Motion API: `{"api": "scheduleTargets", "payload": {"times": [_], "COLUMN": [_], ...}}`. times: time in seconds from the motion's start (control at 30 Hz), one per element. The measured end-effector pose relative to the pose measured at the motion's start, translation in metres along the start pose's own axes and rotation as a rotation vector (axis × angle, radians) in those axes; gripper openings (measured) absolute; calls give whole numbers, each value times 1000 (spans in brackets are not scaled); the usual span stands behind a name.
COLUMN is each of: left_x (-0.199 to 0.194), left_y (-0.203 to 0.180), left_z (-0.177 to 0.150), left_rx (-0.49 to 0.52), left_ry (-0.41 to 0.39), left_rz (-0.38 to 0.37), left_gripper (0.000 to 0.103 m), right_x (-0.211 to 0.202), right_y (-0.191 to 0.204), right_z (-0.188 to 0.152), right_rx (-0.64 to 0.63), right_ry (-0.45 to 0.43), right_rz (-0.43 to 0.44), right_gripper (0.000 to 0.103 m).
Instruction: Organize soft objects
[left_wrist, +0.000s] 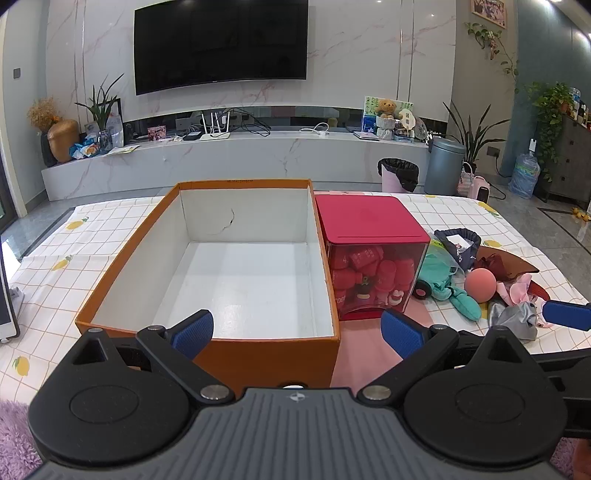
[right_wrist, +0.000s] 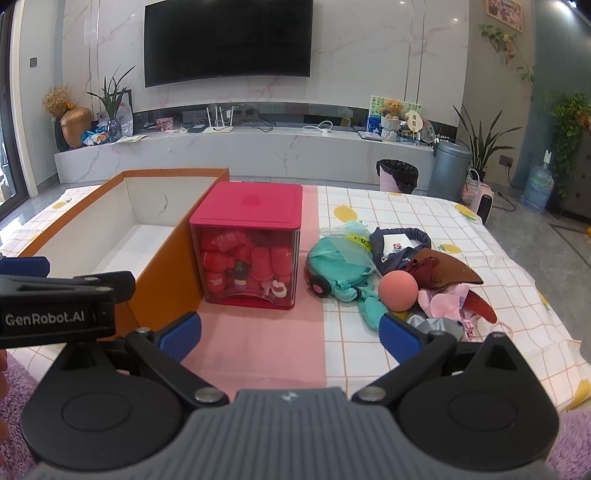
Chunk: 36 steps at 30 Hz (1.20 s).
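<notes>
Soft toys (right_wrist: 391, 280) lie heaped on the tablecloth, at about two o'clock from the right gripper (right_wrist: 290, 334), whose jaws stand apart; the left gripper (left_wrist: 297, 328) gapes too, before the orange box (left_wrist: 207, 258). Tangled straps could drag neighbours along, or the pink ball (right_wrist: 398, 290) might roll off.

A black TV (left_wrist: 221, 44) hangs on the marble wall above a long ledge holding a white router (left_wrist: 215, 130) and teddy bear (left_wrist: 386, 109); 2 bins (right_wrist: 397, 175) stand beyond.
</notes>
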<state>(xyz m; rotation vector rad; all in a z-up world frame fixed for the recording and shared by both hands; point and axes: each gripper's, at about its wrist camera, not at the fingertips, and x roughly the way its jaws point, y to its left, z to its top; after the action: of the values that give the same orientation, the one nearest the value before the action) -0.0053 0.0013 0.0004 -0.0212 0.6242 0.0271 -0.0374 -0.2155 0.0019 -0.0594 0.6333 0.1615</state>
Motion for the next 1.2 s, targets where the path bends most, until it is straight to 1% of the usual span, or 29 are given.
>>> {"api": "scheduleTargets", "payload": {"times": [0.13, 0.87, 1.2], "left_x": [0, 5, 4], "left_y": [1, 0, 2], "left_z": [-1, -2, 1], "left_rx": [-4, -3, -21], "left_ry": [-12, 6, 17], "left_rz": [2, 12, 6], "left_gripper": [103, 103, 103], "right_x": [-1, 0, 1], "right_y": [-3, 0, 0], "right_z": [0, 0, 0], "right_rx": [11, -4, 4], "right_ry": [-4, 4, 1], "right_rz": [0, -14, -10], "right_gripper": [100, 100, 100]}}
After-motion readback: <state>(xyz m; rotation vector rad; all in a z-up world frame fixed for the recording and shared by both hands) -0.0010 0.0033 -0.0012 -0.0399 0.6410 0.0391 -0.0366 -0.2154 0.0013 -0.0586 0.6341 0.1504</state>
